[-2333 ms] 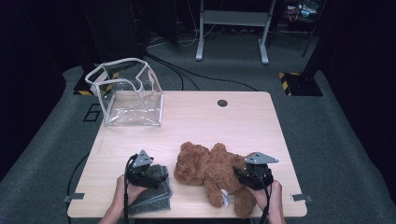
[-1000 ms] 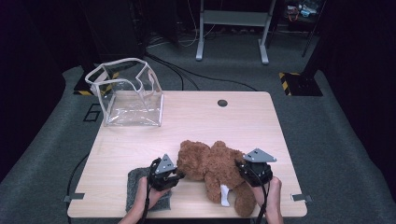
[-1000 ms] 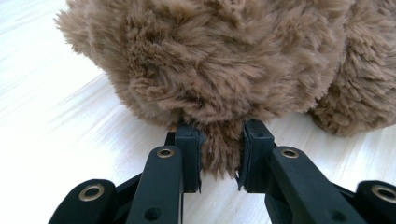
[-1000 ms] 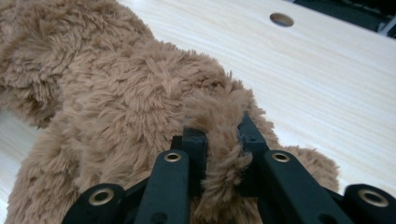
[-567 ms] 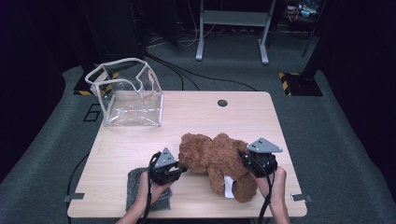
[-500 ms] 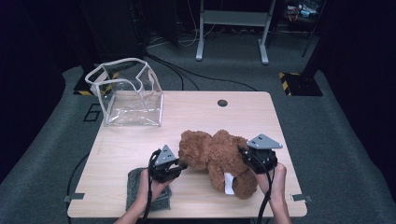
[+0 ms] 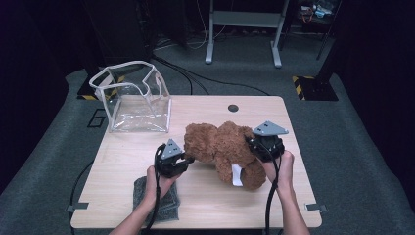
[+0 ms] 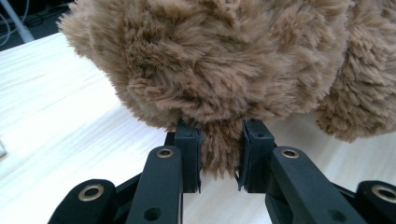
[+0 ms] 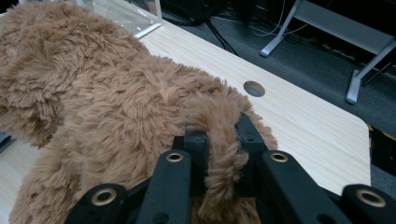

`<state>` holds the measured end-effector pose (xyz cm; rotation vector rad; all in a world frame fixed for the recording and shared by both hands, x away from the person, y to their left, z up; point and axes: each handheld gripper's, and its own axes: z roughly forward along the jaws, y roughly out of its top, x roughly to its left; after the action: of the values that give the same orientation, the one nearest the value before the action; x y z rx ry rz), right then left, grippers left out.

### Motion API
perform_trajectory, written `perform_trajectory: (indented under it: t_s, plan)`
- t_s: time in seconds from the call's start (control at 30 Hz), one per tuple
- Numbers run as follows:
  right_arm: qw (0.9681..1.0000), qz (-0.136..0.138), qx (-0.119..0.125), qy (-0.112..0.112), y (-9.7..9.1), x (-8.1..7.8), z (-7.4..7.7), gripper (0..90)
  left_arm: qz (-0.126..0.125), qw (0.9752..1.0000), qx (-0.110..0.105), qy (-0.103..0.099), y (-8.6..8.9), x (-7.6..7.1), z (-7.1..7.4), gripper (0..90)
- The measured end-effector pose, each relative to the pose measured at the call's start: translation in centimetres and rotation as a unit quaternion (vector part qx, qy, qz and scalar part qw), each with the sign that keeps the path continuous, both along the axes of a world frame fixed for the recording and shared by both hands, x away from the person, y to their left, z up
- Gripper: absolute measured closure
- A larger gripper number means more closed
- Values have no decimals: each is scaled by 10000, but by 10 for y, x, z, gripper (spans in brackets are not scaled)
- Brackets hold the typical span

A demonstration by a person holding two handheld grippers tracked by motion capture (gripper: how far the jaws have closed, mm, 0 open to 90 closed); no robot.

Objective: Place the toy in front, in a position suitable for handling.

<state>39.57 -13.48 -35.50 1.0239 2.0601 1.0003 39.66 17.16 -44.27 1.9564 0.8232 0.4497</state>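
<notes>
A brown plush teddy bear (image 7: 222,149) hangs just above the wooden table (image 7: 137,152), held from both sides. My left gripper (image 7: 185,160) is shut on a tuft of its fur at the bear's left end; in the left gripper view the pads (image 8: 192,156) pinch that tuft under the bear (image 8: 224,70). My right gripper (image 7: 250,144) is shut on a limb at the bear's right end, and in the right gripper view (image 9: 219,154) the fur bulges between the jaws of the bear (image 9: 107,98). A white tag (image 7: 237,175) dangles from the bear.
A clear plastic bag with white trim (image 7: 134,100) stands open at the table's back left. A grey cloth (image 7: 164,198) lies by the front edge under my left forearm. A round cable hole (image 7: 233,107) sits near the back edge.
Both grippers have risen and moved away from the front edge with the bear, which has lifted off the table. The left gripper left the grey cloth and took hold of the bear.
</notes>
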Motion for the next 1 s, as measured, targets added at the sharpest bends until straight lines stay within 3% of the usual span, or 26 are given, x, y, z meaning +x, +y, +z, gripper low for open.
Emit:
perform_trajectory:
  t_s: [0.63,0.8,0.9,1.0]
  plan:
    - [9998,188,-22,7,22,50,-15,793,453,9988,155,140,11,26,-14,733]
    - [9997,158,-144,145,25,62,-33,792,561,9971,393,342,9,38,-26,730]
    - [9997,146,-32,176,26,67,-45,788,595,9952,566,528,7,44,-37,723]
    - [9991,63,-33,418,30,71,-57,781,562,9936,694,693,6,47,-48,713]
